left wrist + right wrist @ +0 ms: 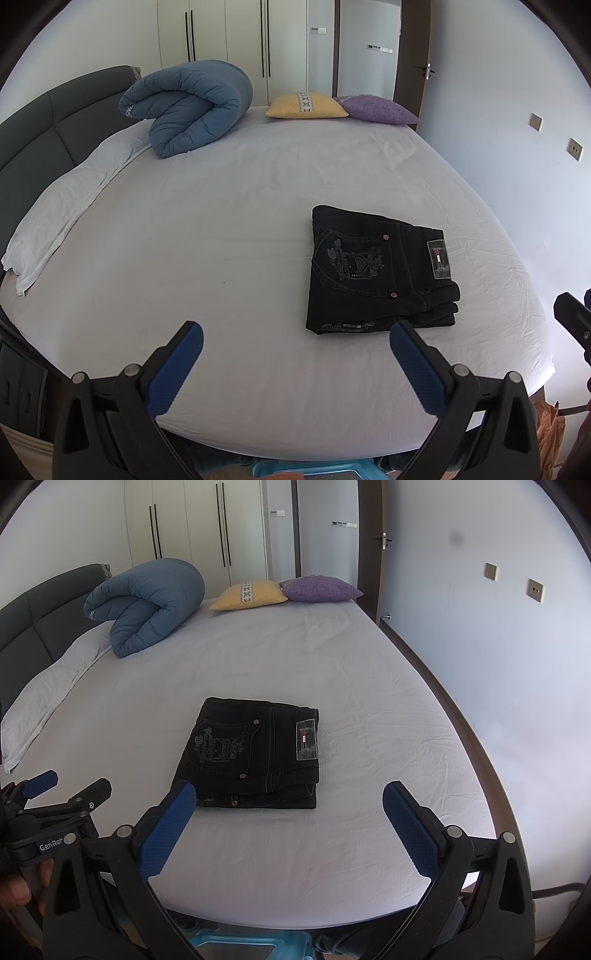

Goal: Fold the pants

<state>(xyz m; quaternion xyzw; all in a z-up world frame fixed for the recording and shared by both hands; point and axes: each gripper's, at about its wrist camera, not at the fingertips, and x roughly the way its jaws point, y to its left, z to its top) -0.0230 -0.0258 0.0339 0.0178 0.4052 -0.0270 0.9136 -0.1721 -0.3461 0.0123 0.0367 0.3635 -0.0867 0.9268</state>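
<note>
Black jeans (376, 269) lie folded in a compact stack on the white bed sheet (221, 240), back pocket and waist label up. They also show in the right wrist view (255, 753). My left gripper (295, 336) is open and empty, held above the near bed edge, left of and nearer than the jeans. My right gripper (290, 797) is open and empty, just nearer than the jeans' front edge, not touching them. The left gripper also shows at the left of the right wrist view (62, 786). The right gripper's edge shows at the far right of the left wrist view (572, 321).
A rolled blue duvet (188, 110) sits at the bed's far left by the dark headboard (44, 122). Yellow (306, 107) and purple (376, 109) cushions lie at the far edge. A white pillow (62, 206) lies along the left. A wall (498, 646) runs close on the right.
</note>
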